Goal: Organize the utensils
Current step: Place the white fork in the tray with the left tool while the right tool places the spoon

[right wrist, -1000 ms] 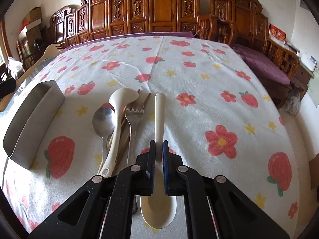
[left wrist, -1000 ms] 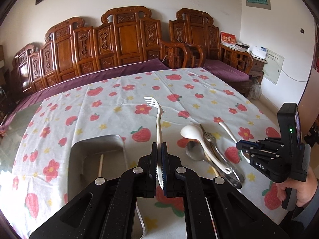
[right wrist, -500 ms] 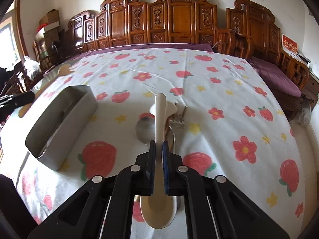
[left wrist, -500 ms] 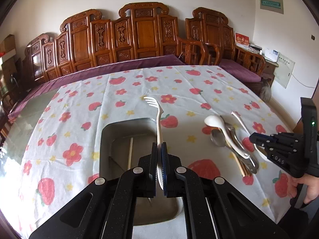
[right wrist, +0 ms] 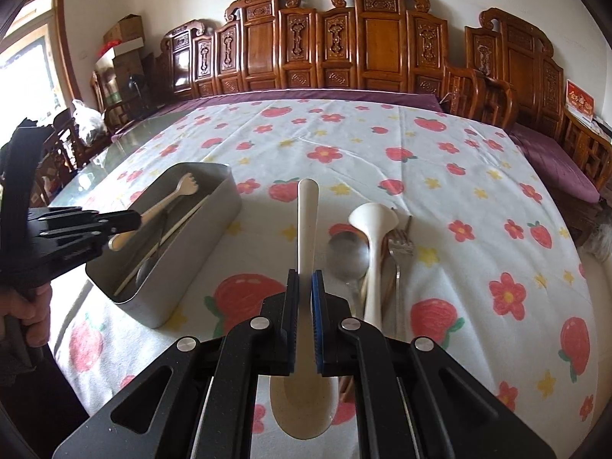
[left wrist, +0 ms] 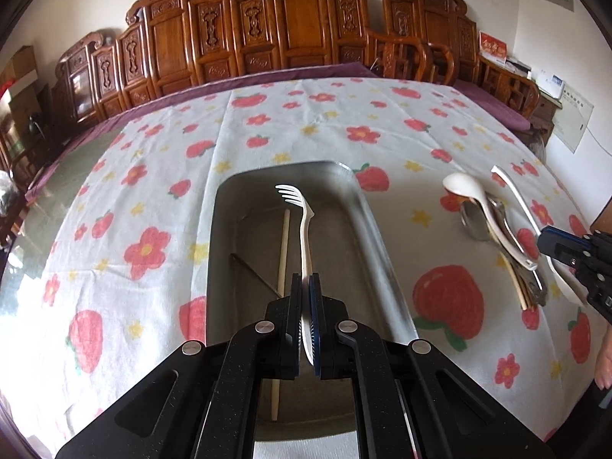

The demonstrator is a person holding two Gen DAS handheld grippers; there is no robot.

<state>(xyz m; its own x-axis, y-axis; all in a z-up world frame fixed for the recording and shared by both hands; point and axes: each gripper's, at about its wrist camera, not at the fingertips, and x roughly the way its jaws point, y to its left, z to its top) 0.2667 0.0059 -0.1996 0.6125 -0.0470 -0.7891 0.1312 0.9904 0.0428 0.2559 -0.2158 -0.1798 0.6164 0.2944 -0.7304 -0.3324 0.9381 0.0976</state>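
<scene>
Held a pale plastic fork (left wrist: 305,229) by its handle in the left gripper (left wrist: 305,290), fingers clamped tight on it, tines pointing away and curving slightly, poised over the open metal box (left wrist: 376,237). Seemed above the floor of the box rather than lying on it, though contact could not be told for sure. Inside the box: a thin wooden chopstick (left wrist: 282,252) lying lengthwise and a low divider.

Gripped a cream ceramic spoon (right wrist: 308,229) in the right gripper (right wrist: 305,287), fingers closed on its neck, handle pointing forward, bowl hanging back beneath the fingers, lifted off the cloth.

Left on the table just beside that spoon: a pile of cutlery, with a white ladle-shaped spoon (right wrist: 373,244) on top, a steel spoon (right wrist: 346,256), a steel fork (right wrist: 399,252) and wooden sticks underneath, all touching.

Covered the table with a white cloth (right wrist: 440,176) printed with red strawberries, red flowers and yellow stars; bare glassy tabletop showing at the left edge.

Lined the far side with a carved dark wooden bench (right wrist: 363,49) with purple cushions, white wall behind, cardboard boxes (right wrist: 122,42) stacked near a window at left.
</scene>
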